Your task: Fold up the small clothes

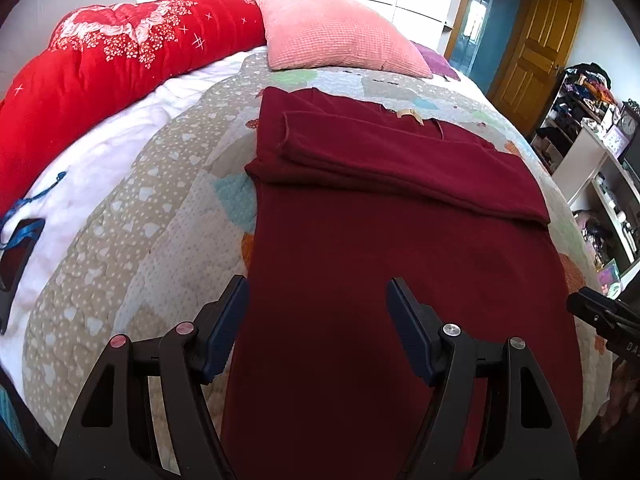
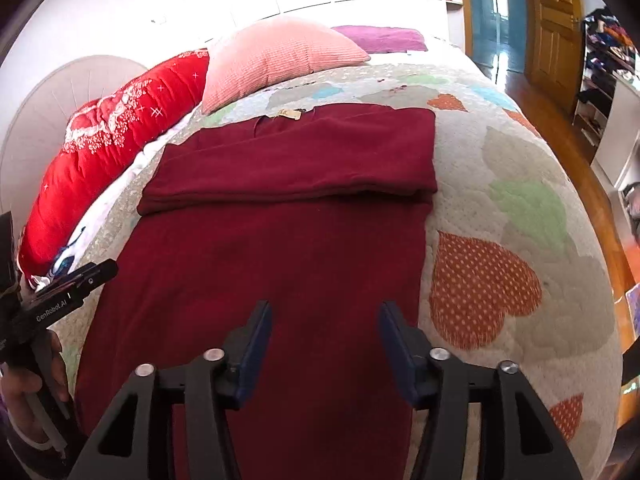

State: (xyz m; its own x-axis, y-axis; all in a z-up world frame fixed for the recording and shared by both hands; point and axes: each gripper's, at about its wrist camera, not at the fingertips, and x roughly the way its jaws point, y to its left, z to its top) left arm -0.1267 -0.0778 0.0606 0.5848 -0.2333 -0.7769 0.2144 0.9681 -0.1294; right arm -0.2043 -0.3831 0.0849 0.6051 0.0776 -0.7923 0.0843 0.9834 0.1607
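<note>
Both tools wide, holding nothing: left tool (image 1: 318, 288), right tool (image 2: 325, 312) above near end of maroon garment (image 1: 400, 260) on quilt (image 2: 520, 200).

A home bedroom: a bed under a pastel heart-patterned quilt (image 2: 520, 208), a pink ribbed pillow (image 1: 336, 36), a rolled red floral duvet (image 1: 100, 64), a panelled wooden door (image 1: 536, 52), and white cluttered shelves (image 1: 592, 160).

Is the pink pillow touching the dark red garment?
Apart. In the left wrist view a strip of quilt shows between the pink pillow and the dark red garment.
</note>
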